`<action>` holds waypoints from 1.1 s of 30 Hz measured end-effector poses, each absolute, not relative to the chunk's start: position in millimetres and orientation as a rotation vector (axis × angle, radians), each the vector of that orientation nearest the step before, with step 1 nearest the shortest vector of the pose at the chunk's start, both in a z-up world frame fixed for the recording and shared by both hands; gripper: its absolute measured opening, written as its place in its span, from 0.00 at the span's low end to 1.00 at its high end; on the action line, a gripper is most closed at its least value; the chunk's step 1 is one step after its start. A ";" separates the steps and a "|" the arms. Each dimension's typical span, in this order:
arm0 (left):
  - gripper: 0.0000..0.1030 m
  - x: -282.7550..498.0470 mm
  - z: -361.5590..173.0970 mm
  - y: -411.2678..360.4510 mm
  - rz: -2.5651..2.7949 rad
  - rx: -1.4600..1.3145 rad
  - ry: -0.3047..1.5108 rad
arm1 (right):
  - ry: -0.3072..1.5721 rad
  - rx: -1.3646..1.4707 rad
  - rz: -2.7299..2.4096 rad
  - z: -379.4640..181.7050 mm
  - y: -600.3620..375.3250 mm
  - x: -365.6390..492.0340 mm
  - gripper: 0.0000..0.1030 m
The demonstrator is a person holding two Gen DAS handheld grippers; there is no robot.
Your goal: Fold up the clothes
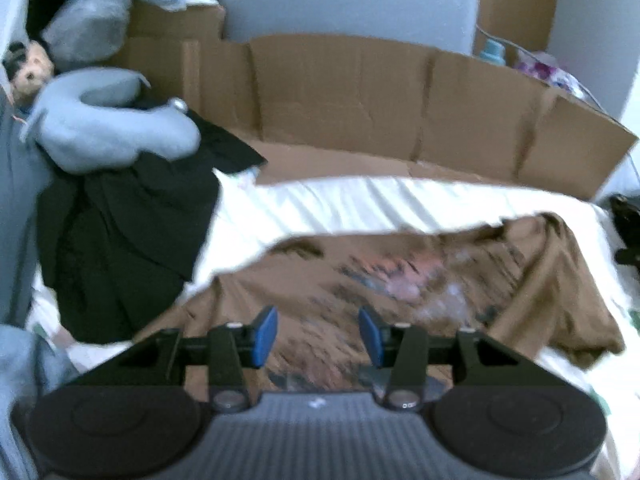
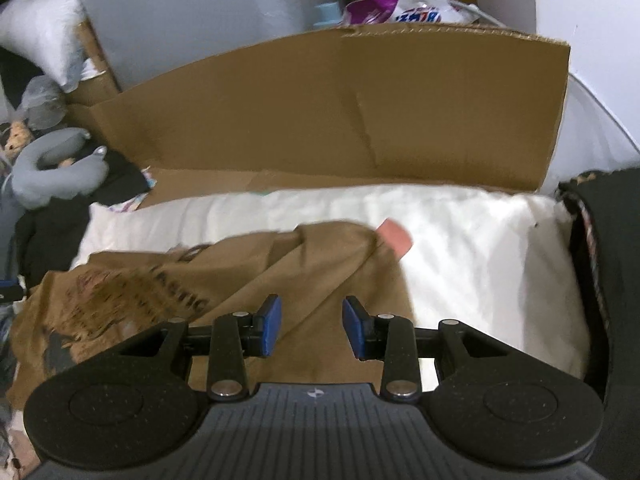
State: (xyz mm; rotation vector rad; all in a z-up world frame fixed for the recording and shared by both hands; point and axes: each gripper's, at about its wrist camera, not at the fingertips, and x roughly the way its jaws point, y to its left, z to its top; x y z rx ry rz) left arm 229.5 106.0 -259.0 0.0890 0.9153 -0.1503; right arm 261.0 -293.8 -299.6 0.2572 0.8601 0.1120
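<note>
- The brown shirt (image 1: 400,272) lay spread on the white bed (image 1: 340,204), print side up, a bit rumpled.
- The left gripper (image 1: 318,334) was open with nothing in it, low over the shirt's middle.
- The right gripper (image 2: 311,330) was open and empty too, above the plain side of the shirt, its sleeve toward 12 o'clock.
- A black pile of clothes (image 1: 128,240) sat at 9 o'clock, and a cardboard wall (image 1: 360,96) stood at 12 o'clock.
- To fold well, I think each gripper should pinch one edge only, lift gently, and keep the cloth flat and smooth.
</note>
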 end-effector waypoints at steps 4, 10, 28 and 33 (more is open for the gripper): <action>0.46 218.3 -262.0 105.3 -0.135 0.089 0.921 | 0.866 0.296 0.143 -300.6 -281.1 239.5 0.40; 0.46 205.9 -277.1 116.4 -0.091 0.060 0.945 | 0.908 0.353 0.208 -321.1 -243.4 210.9 0.40; 0.57 190.6 -293.9 151.9 -0.049 -0.018 0.910 | 1.082 0.493 0.349 -395.2 -147.0 207.0 0.40; 0.57 187.9 -296.0 162.3 -0.047 -0.037 0.918 | 1.109 0.542 0.353 -398.9 -136.3 216.1 0.40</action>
